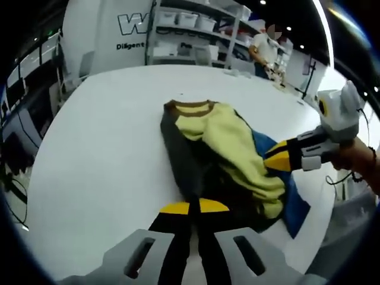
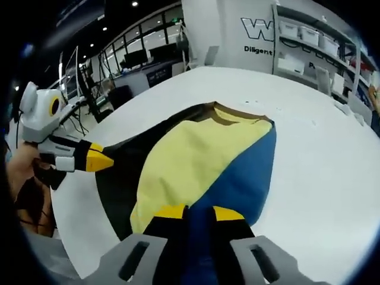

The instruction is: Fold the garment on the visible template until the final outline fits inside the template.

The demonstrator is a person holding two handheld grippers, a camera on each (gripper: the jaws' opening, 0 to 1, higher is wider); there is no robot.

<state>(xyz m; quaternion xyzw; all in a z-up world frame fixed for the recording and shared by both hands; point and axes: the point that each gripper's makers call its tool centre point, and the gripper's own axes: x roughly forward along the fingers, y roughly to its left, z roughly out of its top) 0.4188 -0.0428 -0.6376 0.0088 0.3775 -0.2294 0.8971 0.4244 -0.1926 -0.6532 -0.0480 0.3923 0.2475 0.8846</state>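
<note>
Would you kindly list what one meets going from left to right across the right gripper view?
Left gripper → garment's dark part → yellow part → blue part → bare white table.

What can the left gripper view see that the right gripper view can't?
Left gripper view alone: a person standing far off by the shelves, and the right gripper pinching the garment's side.

Right gripper view alone: dark desks with monitors under big windows, and the left gripper coming in from the left.

Both: the yellow, blue and dark garment lying crumpled on the white table, the wall lettering, and each view's own jaws closed on cloth.
</note>
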